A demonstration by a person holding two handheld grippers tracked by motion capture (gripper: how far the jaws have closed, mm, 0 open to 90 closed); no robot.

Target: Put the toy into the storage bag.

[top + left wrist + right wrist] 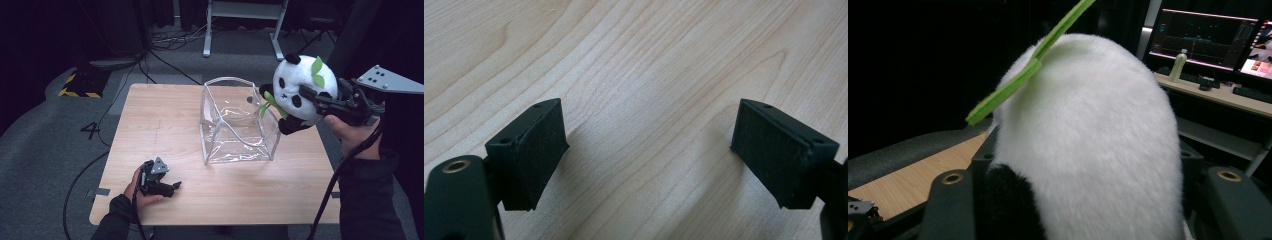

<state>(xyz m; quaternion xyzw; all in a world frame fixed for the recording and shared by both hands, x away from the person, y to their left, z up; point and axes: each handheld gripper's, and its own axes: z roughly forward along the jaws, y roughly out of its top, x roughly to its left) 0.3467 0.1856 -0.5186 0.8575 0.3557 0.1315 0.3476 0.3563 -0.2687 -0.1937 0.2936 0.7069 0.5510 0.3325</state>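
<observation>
A: How far along is this looking?

B: Roughly midway, I'd judge. The tabletop [150, 125] is carrying a clear bag [237, 122] standing open-mouthed near its middle, and nothing is lying inside it yet.

A: And the panda?

B: The panda [299, 92] is hanging in the air at the bag's right edge, above the rim and off to one side, not over the opening yet. The right claw [320, 99] is squeezing it from behind, its jaws pressing into the plush; in the right gripper view the white fur [1088, 150] is bulging between them.

A: So the pick is done?

B: It seems so. What's left, I think, is carrying it over the mouth, lowering it in and letting go.

A: The other hand?

B: The left claw [172, 187] is resting low at the tabletop's near left, well apart from the bag, jaws standing half open with only bare wood [649, 90] between them.
</observation>
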